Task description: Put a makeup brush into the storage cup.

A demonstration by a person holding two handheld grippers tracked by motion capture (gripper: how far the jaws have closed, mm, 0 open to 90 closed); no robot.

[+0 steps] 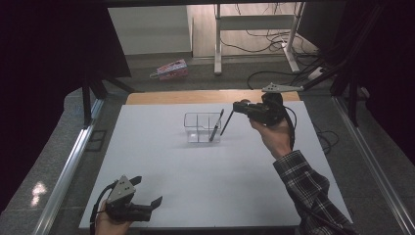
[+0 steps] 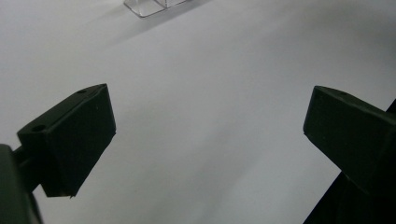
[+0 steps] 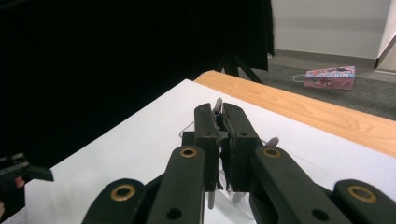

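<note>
Pen [image 1: 227, 123] (slim, dark) pinched by right gripper [image 1: 237, 106] beside clear plastic organizer [image 1: 201, 128].

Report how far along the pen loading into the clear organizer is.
Done: one pen already leans in the clear organizer. In hand: the right gripper is shut on a second pen, held tilted just right of the organizer and not yet inside. Left: lowering that pen into a compartment and letting go. The left gripper rests open near the table's front edge, holding nothing.
</note>
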